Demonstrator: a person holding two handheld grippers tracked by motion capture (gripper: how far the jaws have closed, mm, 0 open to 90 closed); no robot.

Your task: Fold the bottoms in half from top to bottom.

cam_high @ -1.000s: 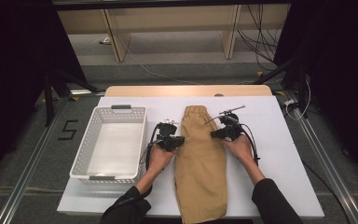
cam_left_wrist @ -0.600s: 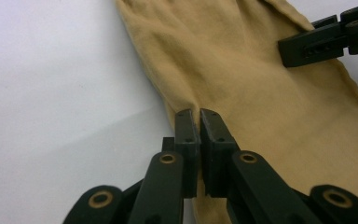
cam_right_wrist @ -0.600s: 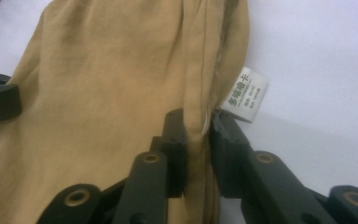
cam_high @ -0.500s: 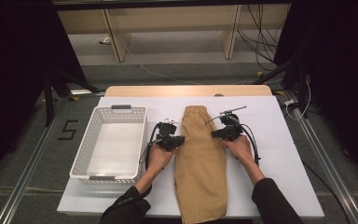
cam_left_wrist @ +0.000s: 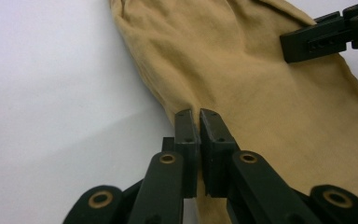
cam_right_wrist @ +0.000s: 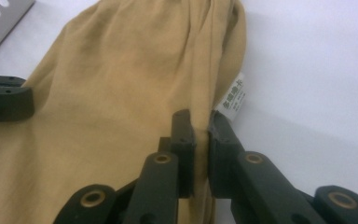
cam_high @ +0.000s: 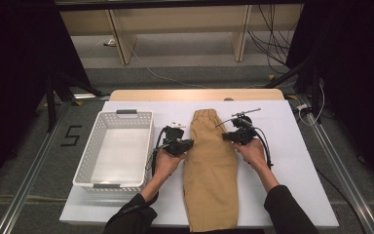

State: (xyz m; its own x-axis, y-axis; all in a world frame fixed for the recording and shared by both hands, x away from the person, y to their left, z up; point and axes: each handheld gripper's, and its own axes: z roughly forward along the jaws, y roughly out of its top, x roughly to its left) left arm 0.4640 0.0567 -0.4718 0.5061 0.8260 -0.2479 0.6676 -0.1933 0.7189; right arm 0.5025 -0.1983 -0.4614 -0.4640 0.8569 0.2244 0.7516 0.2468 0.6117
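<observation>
Tan trousers [cam_high: 211, 170], folded lengthwise, on white table [cam_high: 297, 165]; one gripper at each long edge.

Long axis runs from the person's side toward the far edge, gathered waistband at the far end, leg hems nearest the person. Left gripper [cam_left_wrist: 198, 122]: jaws pinched narrow on the left edge fabric. Right gripper [cam_right_wrist: 200, 123]: jaws have just been closing, now clamped on the right edge beside a white care label [cam_right_wrist: 233, 97]. White perforated basket [cam_high: 90, 161] stands left of the trousers, apart.
</observation>
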